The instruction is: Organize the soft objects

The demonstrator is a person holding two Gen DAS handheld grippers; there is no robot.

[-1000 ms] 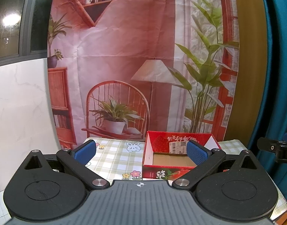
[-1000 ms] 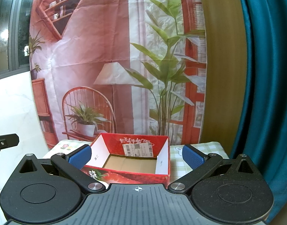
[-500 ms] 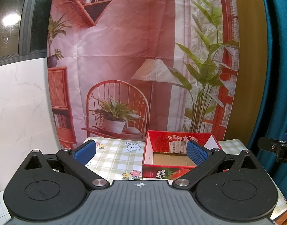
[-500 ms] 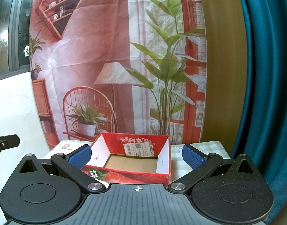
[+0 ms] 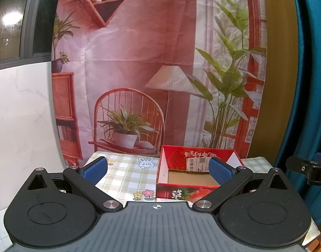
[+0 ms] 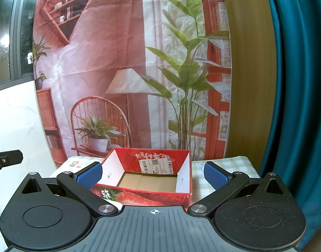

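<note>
Behind, a printed backdrop [image 5: 139, 63] and teal curtain [image 6: 296, 84]. On the checked tablecloth [image 5: 126, 174], a red box [image 6: 147, 180], open-topped and bare inside. No soft objects visible anywhere. Left gripper [image 5: 157, 168] and right gripper [image 6: 153, 173] spread wide, holding nothing. Virtually unchanged from a second ago: hovering, sorting apparently not begun.

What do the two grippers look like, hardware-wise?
Identical. The left gripper and right gripper each have a ribbed grey body with a small crosshair mark, two black round housings, black link arms on silver pivot pins, and blue textured pads. No cables or sleeves visible.
</note>
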